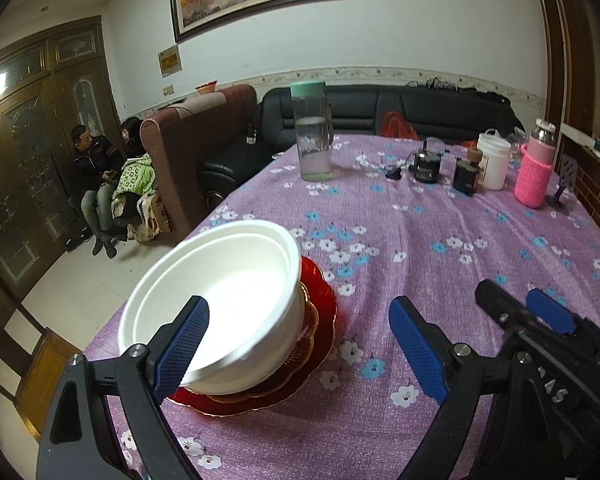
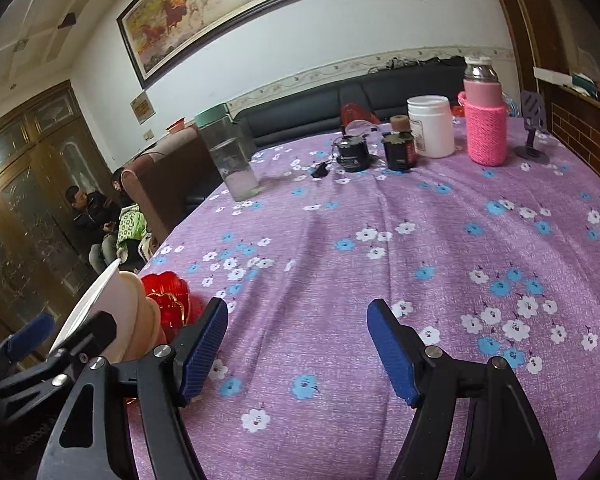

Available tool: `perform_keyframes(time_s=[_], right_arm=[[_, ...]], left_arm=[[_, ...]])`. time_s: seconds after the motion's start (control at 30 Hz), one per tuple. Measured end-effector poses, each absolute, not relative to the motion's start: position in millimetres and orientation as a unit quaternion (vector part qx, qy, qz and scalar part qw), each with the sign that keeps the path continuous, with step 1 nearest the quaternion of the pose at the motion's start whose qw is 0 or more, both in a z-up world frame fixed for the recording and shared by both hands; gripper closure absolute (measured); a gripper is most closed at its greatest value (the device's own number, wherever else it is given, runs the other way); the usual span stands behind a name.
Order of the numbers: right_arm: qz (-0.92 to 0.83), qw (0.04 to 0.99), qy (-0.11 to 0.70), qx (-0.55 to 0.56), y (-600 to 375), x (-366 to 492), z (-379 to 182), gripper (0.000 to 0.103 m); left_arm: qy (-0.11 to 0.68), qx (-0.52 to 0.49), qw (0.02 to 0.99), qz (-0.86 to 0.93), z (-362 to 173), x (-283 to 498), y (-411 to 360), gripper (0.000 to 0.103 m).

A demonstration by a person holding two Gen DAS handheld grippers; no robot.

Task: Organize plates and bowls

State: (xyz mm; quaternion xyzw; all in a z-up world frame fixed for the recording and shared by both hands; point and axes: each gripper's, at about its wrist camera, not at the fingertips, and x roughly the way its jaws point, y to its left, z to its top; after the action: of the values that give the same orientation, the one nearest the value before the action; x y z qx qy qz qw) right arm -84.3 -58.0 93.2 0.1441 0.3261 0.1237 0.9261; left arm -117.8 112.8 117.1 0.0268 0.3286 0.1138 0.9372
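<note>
Nested white bowls (image 1: 228,304) sit tilted on a stack of an amber plate (image 1: 300,344) and a red scalloped plate (image 1: 324,300) near the table's left edge. My left gripper (image 1: 300,344) is open just in front of the stack; its left finger (image 1: 182,348) overlaps the bowl's near rim, and I cannot tell if it touches. My right gripper (image 2: 296,344) is open and empty over bare cloth, to the right of the stack. The bowls (image 2: 112,304) and red plate (image 2: 168,292) show at the left of the right wrist view. The right gripper also shows in the left wrist view (image 1: 540,316).
The purple floral tablecloth (image 2: 380,240) covers the table. At the far side stand a clear water bottle (image 1: 312,136), dark jars (image 2: 398,148), a white tub (image 2: 430,126), a pink-sleeved bottle (image 2: 484,120) and a phone stand (image 2: 532,128). The table edge drops off left.
</note>
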Motion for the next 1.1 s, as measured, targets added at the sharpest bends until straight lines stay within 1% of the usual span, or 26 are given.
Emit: perform_keyframes(time_s=[0.4,0.73,0.83,0.93,0.97,1.0,1.03,1.1], right_arm=[[0.121,0.926,0.328,0.145,-62.1,-84.3,92.2,0.025],[0.115,0.927,0.333,0.129,-58.3,-84.9,88.2,0.024],[0.113,0.928,0.336,0.115,-53.1,-86.1,84.9,0.024],[0.116,0.928,0.34,0.103,-46.6,-88.3,81.1,0.024],[0.118,0.927,0.341,0.099,-43.8,-89.2,79.9,0.024],[0.12,0.927,0.341,0.095,-41.3,-90.3,78.9,0.024],[0.122,0.928,0.341,0.091,-39.3,-91.3,78.6,0.024],[0.129,0.928,0.34,0.079,-32.0,-93.5,78.2,0.024]], left_arm=[[0.356,0.003,0.929,0.1,106.3,-108.1,117.7,0.012],[0.343,-0.007,0.934,0.097,111.7,-115.3,120.1,0.012],[0.325,-0.013,0.94,0.097,117.7,-120.8,120.3,0.012],[0.291,-0.015,0.951,0.105,126.0,-130.3,119.3,0.011],[0.272,-0.016,0.956,0.108,130.5,-135.4,119.1,0.009],[0.259,-0.018,0.959,0.11,133.7,-138.9,119.5,0.003],[0.237,-0.023,0.965,0.11,139.2,-145.2,120.0,0.0],[0.21,-0.03,0.971,0.105,146.6,-154.2,122.1,0.0]])
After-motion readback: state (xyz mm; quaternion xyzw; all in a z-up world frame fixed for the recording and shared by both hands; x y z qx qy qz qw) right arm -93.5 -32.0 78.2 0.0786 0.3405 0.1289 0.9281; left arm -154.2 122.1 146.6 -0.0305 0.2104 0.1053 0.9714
